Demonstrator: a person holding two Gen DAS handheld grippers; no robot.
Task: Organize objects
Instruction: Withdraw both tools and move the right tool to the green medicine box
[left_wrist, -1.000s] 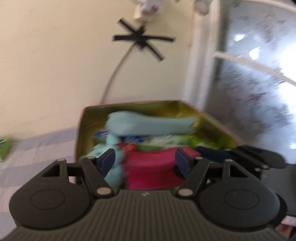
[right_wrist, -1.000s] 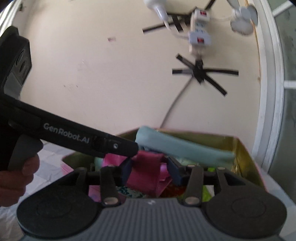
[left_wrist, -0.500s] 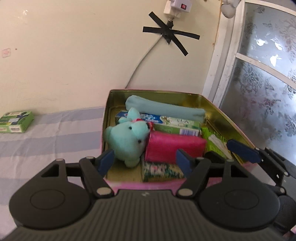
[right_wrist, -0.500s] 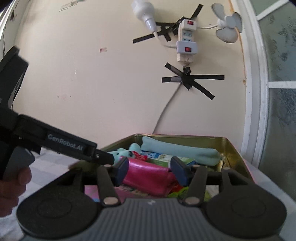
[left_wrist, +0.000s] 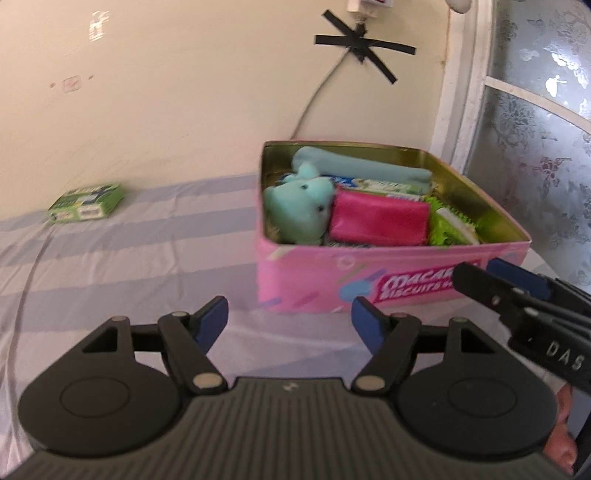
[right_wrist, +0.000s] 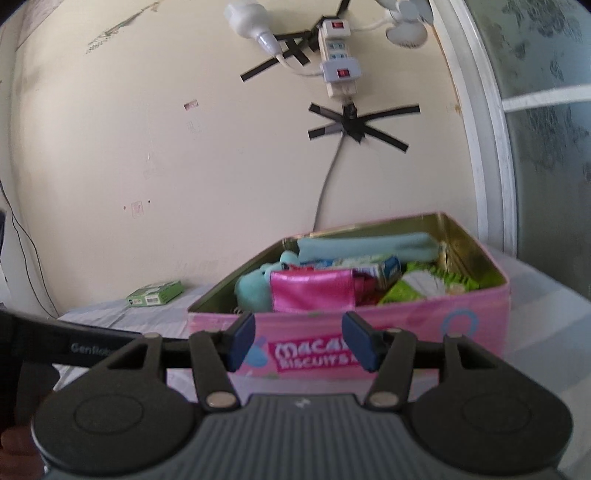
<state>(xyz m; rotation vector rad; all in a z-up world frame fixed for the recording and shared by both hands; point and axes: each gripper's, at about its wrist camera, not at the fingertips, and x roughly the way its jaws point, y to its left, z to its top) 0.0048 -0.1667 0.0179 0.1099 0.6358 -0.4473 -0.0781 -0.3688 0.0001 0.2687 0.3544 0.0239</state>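
Note:
An open pink biscuit tin (left_wrist: 314, 280) stands on the striped sheet by the wall. Inside lie a teal plush toy (left_wrist: 299, 206), a shiny pink pouch (left_wrist: 376, 221), a light blue fabric roll (left_wrist: 362, 166), a toothpaste box (left_wrist: 376, 184) and a green packet (left_wrist: 447, 229). My left gripper (left_wrist: 288, 317) hangs open in front of the tin's near wall, with nothing between its pads. My right gripper (right_wrist: 300, 338) is also open and empty, a little short of the tin (right_wrist: 424, 325), and it shows at the right edge of the left wrist view.
A small green box (left_wrist: 86, 203) lies on the sheet near the wall, far left of the tin. A cable (right_wrist: 325, 192) runs down the wall behind the tin from a taped power strip (right_wrist: 338, 55). A frosted window with a white frame (left_wrist: 458, 92) stands to the right.
The right gripper has let go of the pink pouch, which now lies in the tin. Both grippers have drawn back from over the tin to in front of it.

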